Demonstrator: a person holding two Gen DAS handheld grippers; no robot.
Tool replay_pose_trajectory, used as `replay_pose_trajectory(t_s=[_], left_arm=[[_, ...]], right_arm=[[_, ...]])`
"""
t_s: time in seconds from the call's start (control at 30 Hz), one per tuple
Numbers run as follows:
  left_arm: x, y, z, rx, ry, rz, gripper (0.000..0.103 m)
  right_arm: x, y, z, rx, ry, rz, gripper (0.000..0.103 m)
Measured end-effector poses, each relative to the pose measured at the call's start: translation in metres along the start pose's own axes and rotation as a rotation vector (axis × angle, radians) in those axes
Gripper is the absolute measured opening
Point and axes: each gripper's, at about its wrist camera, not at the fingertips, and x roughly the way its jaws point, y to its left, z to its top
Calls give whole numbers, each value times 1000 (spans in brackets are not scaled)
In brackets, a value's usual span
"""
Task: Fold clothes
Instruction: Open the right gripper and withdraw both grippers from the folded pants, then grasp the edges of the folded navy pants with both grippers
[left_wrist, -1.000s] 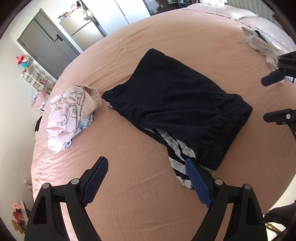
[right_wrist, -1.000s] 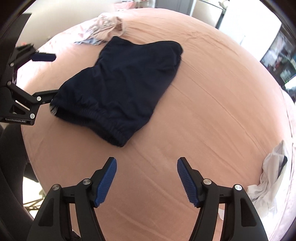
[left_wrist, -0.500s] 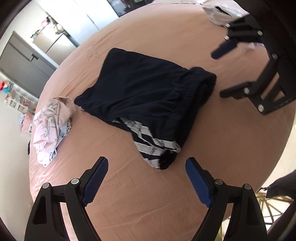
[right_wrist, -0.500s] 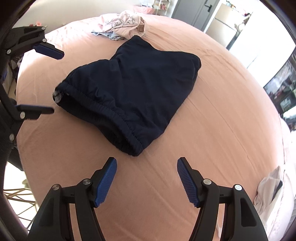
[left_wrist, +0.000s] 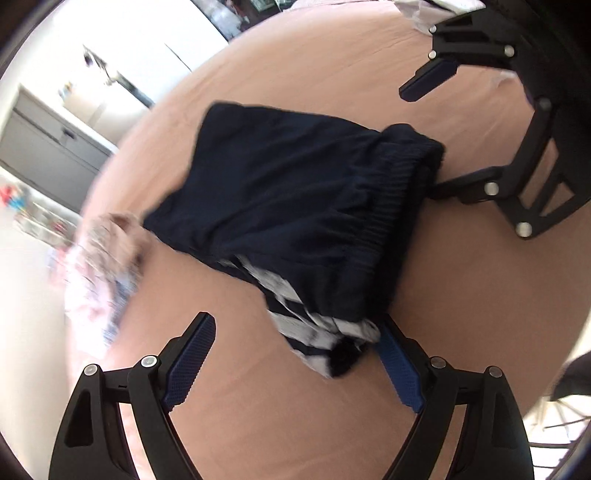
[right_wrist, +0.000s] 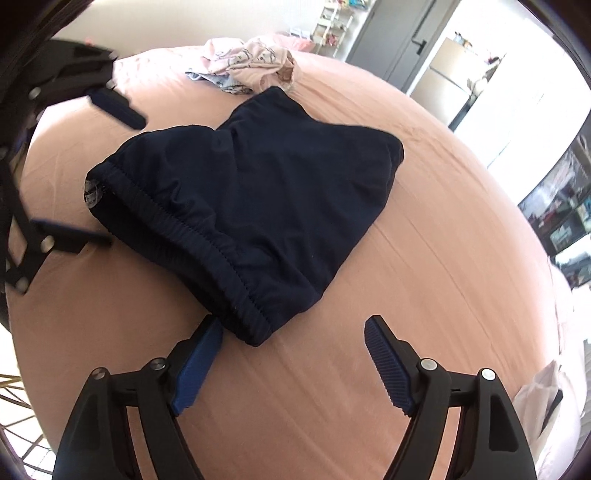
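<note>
Dark navy shorts (left_wrist: 288, 192) (right_wrist: 258, 192) lie flat on the pink bed sheet (left_wrist: 461, 314) (right_wrist: 424, 295). Their elastic waistband faces both grippers. My left gripper (left_wrist: 295, 339) is open low over the sheet, and the shorts' white-striped corner (left_wrist: 317, 332) lies between its fingers, against the right one. My right gripper (right_wrist: 291, 328) has its jaws opening, with the other waistband corner (right_wrist: 255, 325) between them, close to the left pad. Each gripper shows in the other's view, the right gripper (left_wrist: 417, 142) and the left gripper (right_wrist: 125, 181), at opposite ends of the waistband.
A crumpled pile of pink printed clothes (right_wrist: 251, 62) (left_wrist: 103, 266) lies just beyond the shorts' far end. A white garment (right_wrist: 543, 391) sits at the bed's right edge. Cabinets and a fridge stand past the bed. The bed's near edge runs just below both grippers.
Both grippers have closed in on the shorts and rolled. A waistband corner now sits between each pair of fingers. The right jaws stand wider.
</note>
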Motion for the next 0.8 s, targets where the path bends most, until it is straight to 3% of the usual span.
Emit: replay_pose_trajectory(t_s=[0.13,0.33,0.53,0.6,0.7,0.8], left_arm=[[-6,-26,-2,196,-73,152,87],[-4,-32,-1,283,-100,183,87],[-4,-37,-12,405,-135,225,87],[-1,-39,-19,457,-163,243,89],[3,-40,-18,498,-207,297,103],[10,-38,-12,506,-222,368,103]], right_arm=[[-11,15,-7,-197,-66,-74,80],[-27,37,-24,-561,-132,-177,80],[-26,42,-33,-675,-197,-224,81],[-24,43,-34,-698,-236,-250,89],[-16,41,-27,-705,-258,-249,94],[-13,41,-23,-721,-292,-301,96]])
